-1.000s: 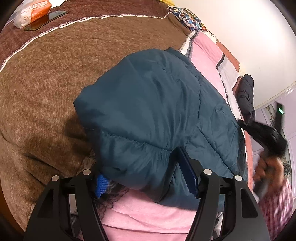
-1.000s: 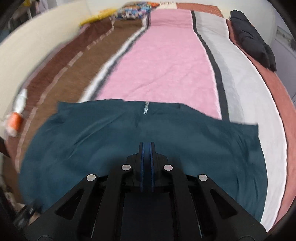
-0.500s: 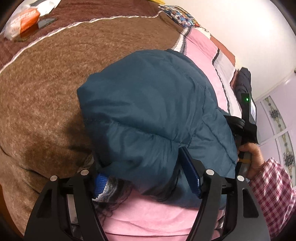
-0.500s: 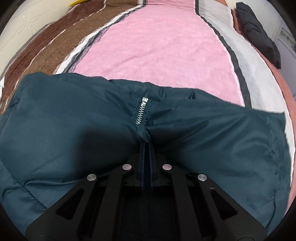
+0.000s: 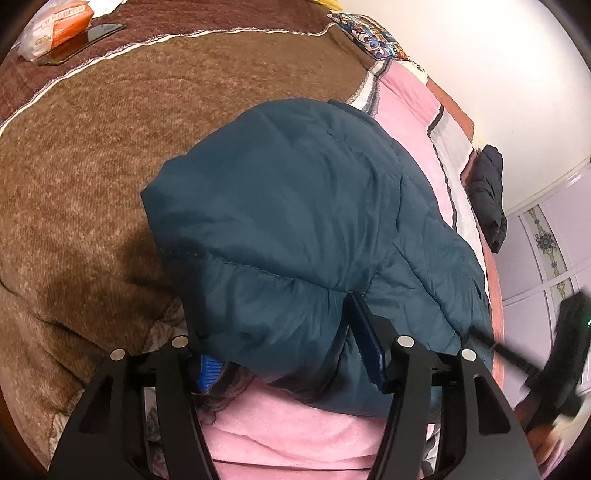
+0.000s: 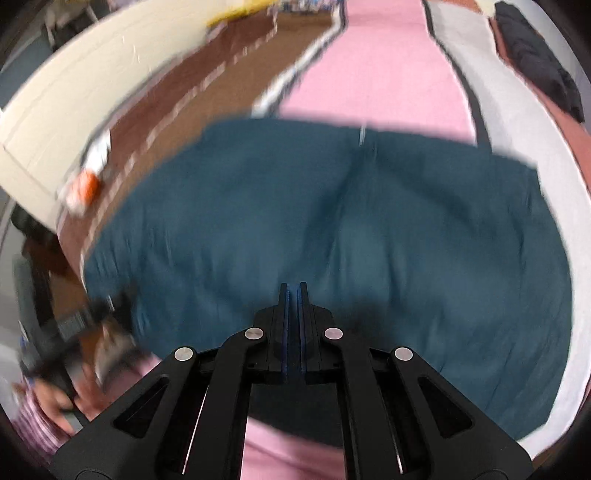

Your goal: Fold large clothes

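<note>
Two grippers in frame, one teal puffer jacket (image 5: pixel 295 221) folded into a thick bundle on the striped bedspread (image 5: pixel 92 184). All places given off the jacket. It straddles the brown and pink stripes of the bedspread, zipper (image 6: pixel 362 134) at its far edge in the right wrist view.

Left gripper (image 5: pixel 291 354) sits at the jacket's near edge, jaws apart with a bulge of jacket fabric between them; they have just been closing in. One blue pad (image 5: pixel 367 341) lies against the fold, the other (image 5: pixel 208 371) is mostly hidden under the fabric. Cannot tell if the pads actually press the cloth.

Right gripper (image 6: pixel 293 325) hangs over the near side of the jacket, fingers together, nothing between them; frame is motion-blurred. It also shows as a dark blur right of the jacket in the left wrist view.

Beyond the jacket toward the far right: a black garment (image 5: pixel 487 192) bunched on the bedspread's edge. Far left of the jacket: an orange-and-white packet (image 5: pixel 51 29) and a dark phone (image 5: pixel 81 42) just beside it. A hand (image 6: pixel 62 402) with a checked sleeve shows left of the jacket in the right wrist view.
</note>
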Tool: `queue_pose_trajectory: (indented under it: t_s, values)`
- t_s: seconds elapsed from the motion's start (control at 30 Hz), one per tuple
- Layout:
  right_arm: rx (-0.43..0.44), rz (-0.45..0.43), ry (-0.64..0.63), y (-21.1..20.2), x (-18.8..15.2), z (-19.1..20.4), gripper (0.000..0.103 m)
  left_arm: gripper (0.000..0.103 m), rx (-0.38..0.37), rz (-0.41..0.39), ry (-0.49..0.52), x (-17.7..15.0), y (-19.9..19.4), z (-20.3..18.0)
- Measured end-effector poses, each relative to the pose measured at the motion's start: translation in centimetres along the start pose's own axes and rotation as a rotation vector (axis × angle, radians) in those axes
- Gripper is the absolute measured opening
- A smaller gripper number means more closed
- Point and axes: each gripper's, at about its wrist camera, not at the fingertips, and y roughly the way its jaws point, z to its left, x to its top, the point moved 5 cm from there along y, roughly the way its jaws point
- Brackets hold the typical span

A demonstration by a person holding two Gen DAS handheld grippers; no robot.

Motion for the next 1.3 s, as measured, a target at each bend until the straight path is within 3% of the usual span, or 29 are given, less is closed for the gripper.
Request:
queue_pose_trajectory:
  t_s: [0.2, 0.37, 0.4, 0.47, 0.6, 0.73, 0.9, 1.07, 1.17, 1.3]
  values:
    - [0.01, 0.09, 0.074, 4.6, -0.5, -1.4, 0.002, 0.067, -0.016, -0.006, -0.008, -0.5, -0.2, -0.4]
    - [0.065, 0.123, 0.129, 5.2, -0.1, -2.2, 0.001, 0.072, -0.04, -0.017, -0.066, -0.3, 0.4, -0.1]
    - [0.069, 0.122, 0.14, 4.7, 0.0, -2.2, 0.001, 0.071, -0.052, -0.025, -0.086, -0.3, 0.4, 0.1]
    - [0.087, 0.095, 0.157, 2.8, 0.0, -1.9, 0.003, 0.052, -0.047, -0.039, -0.086, -0.2, 0.3, 0.2]
    - [0.069, 0.004, 0.094, -0.5, -0.1, -1.0, 0.003, 0.036, -0.057, -0.079, -0.017, -0.2, -0.9, -0.6]
    - [0.098, 0.101, 0.124, 1.6, -2.4, -0.7, 0.003, 0.029, -0.069, -0.12, 0.041, 0.0, -2.2, -2.0]
    - [0.082, 0.124, 0.12, 5.1, -2.7, -1.0, 0.001, 0.027, -0.097, -0.163, 0.185, -0.4, -4.3, -5.5]
    - [0.094, 0.093, 0.127, 2.2, -2.5, -0.6, 0.005, 0.027, -0.131, -0.22, 0.275, -0.4, -6.9, -9.1]
    - [0.09, 0.039, 0.031, -0.5, -4.1, 0.8, 0.005, 0.027, -0.157, -0.23, 0.338, -0.6, -8.1, -11.2]
    - [0.106, 0.077, 0.057, 1.8, -6.5, 0.3, 0.007, 0.027, -0.173, -0.23, 0.447, -1.7, -8.6, -15.0]
